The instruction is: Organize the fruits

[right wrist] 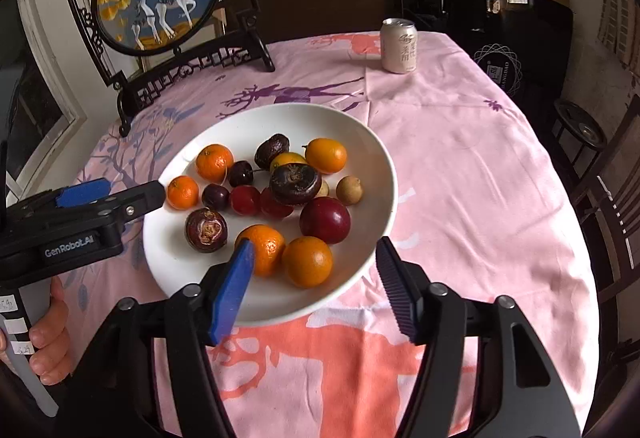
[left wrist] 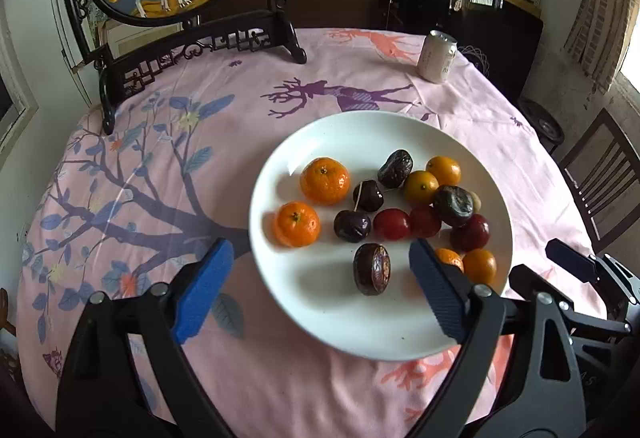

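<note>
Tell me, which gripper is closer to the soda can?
Right. The right gripper hovers over the plate's near edge, in line with the can; the left gripper sits farther left.

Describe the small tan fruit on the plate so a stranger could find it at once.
Start at the white plate in the middle of the pink tablecloth, then go to its right-hand side as the right wrist view shows it. The small tan fruit sits there alone near the rim, above the big dark red plum. It is the only dull beige, matte one.
</note>
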Available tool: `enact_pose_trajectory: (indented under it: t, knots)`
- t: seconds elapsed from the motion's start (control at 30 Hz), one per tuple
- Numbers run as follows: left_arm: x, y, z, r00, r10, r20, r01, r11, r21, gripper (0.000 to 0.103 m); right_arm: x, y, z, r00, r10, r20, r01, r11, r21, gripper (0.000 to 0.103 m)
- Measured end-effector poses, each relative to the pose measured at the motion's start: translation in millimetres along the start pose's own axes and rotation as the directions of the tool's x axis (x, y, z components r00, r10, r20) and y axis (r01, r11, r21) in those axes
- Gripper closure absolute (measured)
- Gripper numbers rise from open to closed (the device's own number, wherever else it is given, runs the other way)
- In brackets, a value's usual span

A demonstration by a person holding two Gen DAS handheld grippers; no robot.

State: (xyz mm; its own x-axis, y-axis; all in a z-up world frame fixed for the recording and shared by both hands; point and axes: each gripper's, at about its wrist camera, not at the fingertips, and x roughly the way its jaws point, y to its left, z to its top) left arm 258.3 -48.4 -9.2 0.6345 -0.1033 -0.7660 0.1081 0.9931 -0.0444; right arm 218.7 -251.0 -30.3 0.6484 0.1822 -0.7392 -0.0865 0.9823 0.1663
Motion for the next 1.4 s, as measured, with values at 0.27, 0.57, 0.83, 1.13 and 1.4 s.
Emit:
enact_pose_trajectory:
  t: [0.27,0.57,0.83,1.13,1.4]
  knots:
    - [-48.8,9.7,-80.3,0.999,0.051,0.005,-0.051,0.998,0.022,0.002,-44.9,32.6,-59.0,0.996,-0.091,0.024,0.092,0.994,-0.063,0.001]
    - [-75.6,13.4,-125.9,0.997,0.075,0.011,-0.075,0.997,0.015,0.002,-54.2,53.8,-93.6,0.998,-0.063,-0.024,0.061,0.995,-0.075,0.001]
    - [-98.8,19.7,-129.8,0.995,0.079,0.059,-0.079,0.997,-0.013,0.002,-68.4,62.4,-99.5,0.998,-0.063,-0.003,0.063,0.994,-0.091,0.001]
    - [-103.3,20.4,-129.4,0.994,0.083,0.074,-0.082,0.997,-0.012,0.002,-71.7,65.7,-100.0,0.998,-0.056,-0.001,0.056,0.994,-0.095,0.001]
    - [-103.3,21.2,-127.6,0.993,0.095,0.075,-0.094,0.995,-0.021,0.002,-71.6,66.6,-99.6,0.999,-0.053,-0.003,0.052,0.994,-0.096,0.001]
